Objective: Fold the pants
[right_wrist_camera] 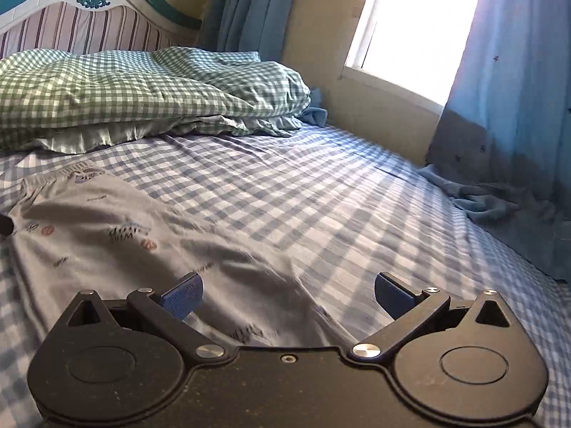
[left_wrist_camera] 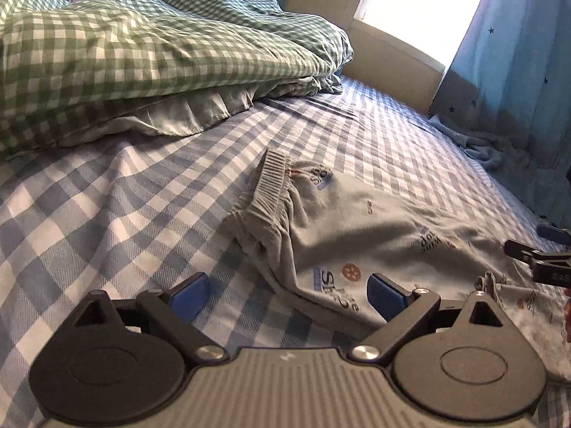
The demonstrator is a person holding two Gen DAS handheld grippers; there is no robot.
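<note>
Light grey printed pants (left_wrist_camera: 360, 228) lie crumpled on the blue checked bed sheet (left_wrist_camera: 107, 214), their ribbed waistband (left_wrist_camera: 267, 185) standing up at the far left end. My left gripper (left_wrist_camera: 287, 294) is open just above the near edge of the fabric, blue pads wide apart and nothing between them. The right gripper (left_wrist_camera: 535, 249) shows at that view's right edge, over the pants. In the right wrist view the pants (right_wrist_camera: 117, 235) spread to the left, and my right gripper (right_wrist_camera: 287, 297) hangs open over their right edge.
A green checked duvet (left_wrist_camera: 150, 50) with a pillow is piled at the head of the bed against a striped headboard (right_wrist_camera: 89, 28). Blue star curtains (left_wrist_camera: 517, 89) hang by a bright window (right_wrist_camera: 421, 25) and bunch on the sheet's far right edge.
</note>
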